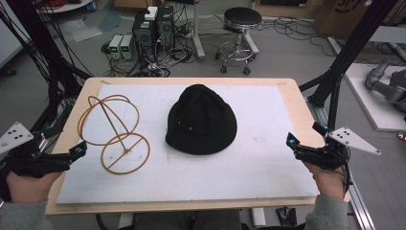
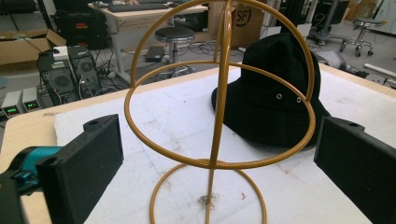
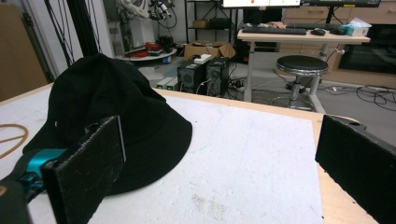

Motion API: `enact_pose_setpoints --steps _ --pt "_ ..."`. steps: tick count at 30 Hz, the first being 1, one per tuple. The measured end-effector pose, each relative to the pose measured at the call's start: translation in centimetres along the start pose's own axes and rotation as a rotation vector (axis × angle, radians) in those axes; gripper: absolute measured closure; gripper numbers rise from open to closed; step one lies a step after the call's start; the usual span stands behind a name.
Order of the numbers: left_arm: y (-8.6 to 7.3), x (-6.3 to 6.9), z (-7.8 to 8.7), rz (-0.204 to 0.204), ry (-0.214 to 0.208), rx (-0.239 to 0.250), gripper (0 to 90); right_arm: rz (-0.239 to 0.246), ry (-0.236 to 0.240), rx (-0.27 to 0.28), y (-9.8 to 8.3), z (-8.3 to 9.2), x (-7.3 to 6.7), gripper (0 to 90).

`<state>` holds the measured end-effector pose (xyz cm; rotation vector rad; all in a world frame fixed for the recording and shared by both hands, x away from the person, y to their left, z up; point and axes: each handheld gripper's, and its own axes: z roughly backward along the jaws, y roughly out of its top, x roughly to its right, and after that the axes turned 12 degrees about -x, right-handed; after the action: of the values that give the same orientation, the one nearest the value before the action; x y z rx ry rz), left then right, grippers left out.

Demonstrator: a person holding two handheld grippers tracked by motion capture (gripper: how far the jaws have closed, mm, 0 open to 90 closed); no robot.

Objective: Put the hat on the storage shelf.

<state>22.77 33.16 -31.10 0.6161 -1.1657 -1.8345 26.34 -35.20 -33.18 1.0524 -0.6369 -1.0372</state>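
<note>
White mat point(image 1: 249, 167) over wooden table point(image 1: 294, 103), faint stains. Black hat point(image 1: 201, 120) near mat centre, toward far edge. Gold wire stand point(image 1: 115, 132) upright by left edge. Left gripper point(image 1: 79, 152) at left edge, jaws apart, empty, aimed at stand. Right gripper point(image 1: 291, 142) at right edge, jaws wide apart, empty. Beyond far edge: stool point(image 1: 242, 21), computer towers point(image 1: 153, 26), cables, probably cardboard boxes.

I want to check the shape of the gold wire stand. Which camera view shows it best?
The high view shows the wire stand whole: ring base, stem and round cage, left of the black hat. The left gripper view is closer, but crops the top. The right gripper view catches a bit of wire at its left edge.
</note>
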Motion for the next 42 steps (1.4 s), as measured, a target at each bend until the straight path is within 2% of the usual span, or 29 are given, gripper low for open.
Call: enact_pose_setpoints --steps 23,32,42 --pt "0.0 0.1 -0.1 -0.005 -0.01 -0.002 1.7 0.008 0.011 -0.01 -0.1 -0.2 -0.1 1.1" --pt "0.0 0.1 -0.1 0.0 -0.011 -0.001 1.7 0.018 0.03 -0.013 0.1 -0.5 -0.3 1.1" --pt "-0.2 -0.2 0.0 0.008 -0.009 -0.003 1.7 0.054 0.087 -0.014 1.3 -1.3 -1.2 1.1"
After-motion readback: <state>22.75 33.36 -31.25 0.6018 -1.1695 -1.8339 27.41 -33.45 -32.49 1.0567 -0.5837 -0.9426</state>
